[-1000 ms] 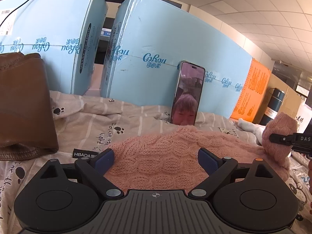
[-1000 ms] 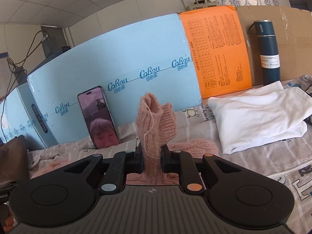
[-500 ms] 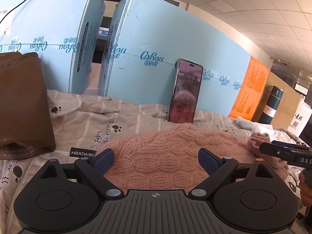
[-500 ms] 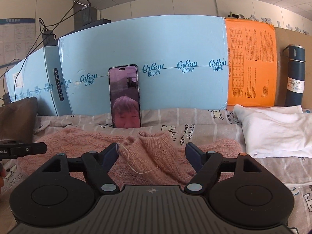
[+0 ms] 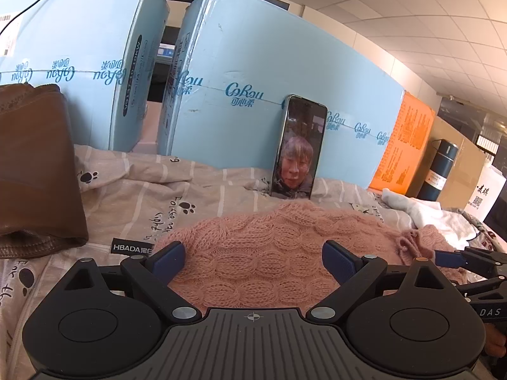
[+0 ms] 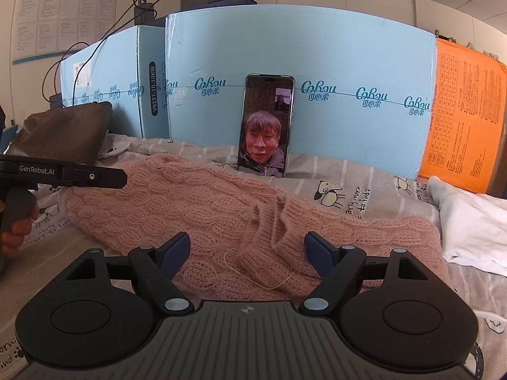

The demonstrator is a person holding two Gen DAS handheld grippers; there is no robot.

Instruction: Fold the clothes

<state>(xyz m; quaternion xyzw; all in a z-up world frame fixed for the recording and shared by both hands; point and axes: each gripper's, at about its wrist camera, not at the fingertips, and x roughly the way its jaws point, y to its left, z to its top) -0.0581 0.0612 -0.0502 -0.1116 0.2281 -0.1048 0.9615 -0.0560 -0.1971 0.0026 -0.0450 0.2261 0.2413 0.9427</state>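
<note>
A pink cable-knit sweater (image 5: 269,253) (image 6: 190,202) lies spread on the patterned bedsheet (image 5: 152,202). My left gripper (image 5: 253,258) hovers open over its near edge, fingers wide apart and pressing nothing. One sleeve is folded inward, and its cuff (image 6: 272,240) rests on the sweater body with a loose thread trailing. My right gripper (image 6: 248,248) is low over that cuff. Its jaws are closing, the cuff lies between them, and the pads stay clear of the knit. The left gripper's finger (image 6: 95,177) shows at the far left of the right wrist view.
A folded brown garment (image 5: 35,164) lies on the left. A phone (image 6: 266,126) leans against light blue cartons (image 6: 348,63) behind the sweater. Folded white clothing (image 6: 472,224) lies at the right, with an orange box (image 6: 462,120) and a dark bottle (image 5: 440,171) behind.
The right gripper let go of the sleeve it held upright, and the sleeve dropped flat onto the sweater. That gripper sank and rolled level. The left gripper stayed in place, open.
</note>
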